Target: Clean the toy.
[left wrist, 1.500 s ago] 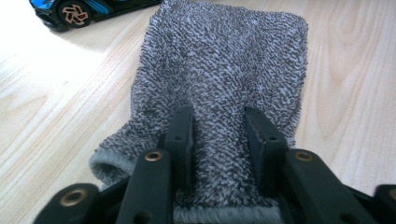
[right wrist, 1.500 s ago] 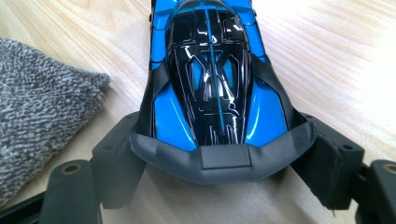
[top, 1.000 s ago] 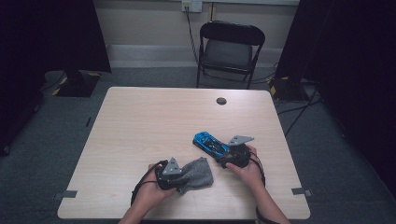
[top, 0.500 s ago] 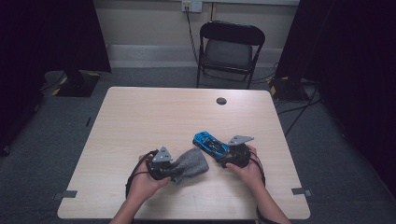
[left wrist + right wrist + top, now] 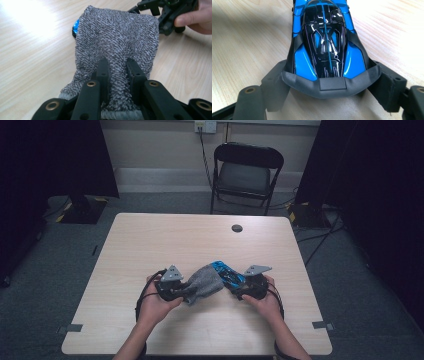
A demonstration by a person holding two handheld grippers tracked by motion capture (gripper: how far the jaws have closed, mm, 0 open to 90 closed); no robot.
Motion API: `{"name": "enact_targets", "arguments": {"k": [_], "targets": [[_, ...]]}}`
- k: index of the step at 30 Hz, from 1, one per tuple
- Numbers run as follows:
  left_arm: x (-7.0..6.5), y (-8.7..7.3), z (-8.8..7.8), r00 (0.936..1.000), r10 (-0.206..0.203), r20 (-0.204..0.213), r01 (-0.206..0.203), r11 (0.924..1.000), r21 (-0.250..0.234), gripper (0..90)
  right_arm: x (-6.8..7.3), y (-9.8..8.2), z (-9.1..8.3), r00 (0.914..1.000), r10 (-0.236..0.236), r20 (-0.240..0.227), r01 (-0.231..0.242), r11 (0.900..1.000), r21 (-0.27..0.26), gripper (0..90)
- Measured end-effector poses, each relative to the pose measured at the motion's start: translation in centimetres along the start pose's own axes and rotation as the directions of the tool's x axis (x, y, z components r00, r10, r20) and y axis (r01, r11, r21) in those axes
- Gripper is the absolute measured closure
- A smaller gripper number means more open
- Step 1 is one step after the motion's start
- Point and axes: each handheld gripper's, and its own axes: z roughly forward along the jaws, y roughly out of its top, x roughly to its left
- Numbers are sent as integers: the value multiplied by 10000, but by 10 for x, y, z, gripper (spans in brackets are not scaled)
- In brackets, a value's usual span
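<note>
Grey, looped terry cloth (image 5: 117, 37) is what we hold in our left gripper (image 5: 117, 72): a small soft rag with a paler hem at the near edge, its nap rough and speckled light and dark. In the left gripper view its two black jaws stand close together with a fold of that cloth pinched tight between them, and the rest of the cloth spreads away from the jaws in a broad flap. In the high view the cloth (image 5: 204, 284) stretches from our left gripper (image 5: 181, 290) toward the middle of the pale wooden table (image 5: 150, 240), and its far end drapes over the nose of a toy racing car (image 5: 227, 272). The car (image 5: 327, 42) is glossy bright blue with a black cockpit and a matte dark grey rear wing. Our right gripper (image 5: 329, 92) has its jaws spread wide and clamped on the car's rear end, one jaw pressed to each side just ahead of the wing, so the car points straight away from that gripper and rests on the table near its front edge. In the high view our right gripper (image 5: 239, 287) sits just right of the cloth, both hands close together. Compared with a second ago, our left hand has lifted and carried the cloth up and rightward: then it lay bunched beside the car and clear of it, now it covers the car's front. Our right hand and the car sit where they sat before.
</note>
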Motion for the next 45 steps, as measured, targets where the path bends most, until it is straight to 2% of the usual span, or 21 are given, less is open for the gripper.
{"name": "enact_targets", "arguments": {"k": [5, 12, 19, 22, 27, 30, 34, 36, 41, 45], "targets": [[2, 4, 5, 10000, -19, -9, 19, 10000, 55, 756, 0, 0, 0, 10000, 4, 0, -4, 10000, -2, 235], [2, 13, 21, 9999, -94, 54, 94, 10000, -1, 755, 0, 0, 0, 10000, 1, -5, -1, 10000, 0, 236], [-2, 27, 38, 9999, 127, 46, -127, 9999, 85, 756, 0, 0, 0, 10000, 4, 2, -4, 10000, -5, 236], [-8, 35, 50, 9991, 412, 122, -415, 9986, 313, 756, 0, 0, 0, 10000, 7, 0, -7, 10000, -6, 236], [-13, 40, 63, 9987, 498, 134, -504, 9979, 419, 755, 0, 0, 0, 10000, 1, 2, -1, 10000, -5, 235], [-18, 42, 77, 9969, 776, 123, -782, 9945, 693, 755, 0, 0, 0, 10000, 1, 2, -1, 10000, -2, 235], [-23, 45, 86, 9958, 887, 221, -902, 9928, 786, 754, 0, 0, 0, 10000, -1, 0, 1, 10000, -3, 235], [-28, 47, 92, 9933, 1134, 209, -1149, 9883, 1007, 753, 0, 0, 0, 10000, 0, 0, 0, 10000, -3, 235], [-29, 50, 96, 9914, 1309, 23, -1302, 9842, 1199, 751, 0, 0, 0, 10000, 1, 1, -1, 10000, -3, 235], [-26, 55, 95, 9895, 1414, -300, -1356, 9799, 1461, 752, 0, 0, 0, 10000, -4, -1, 4, 10000, -4, 236]]}}
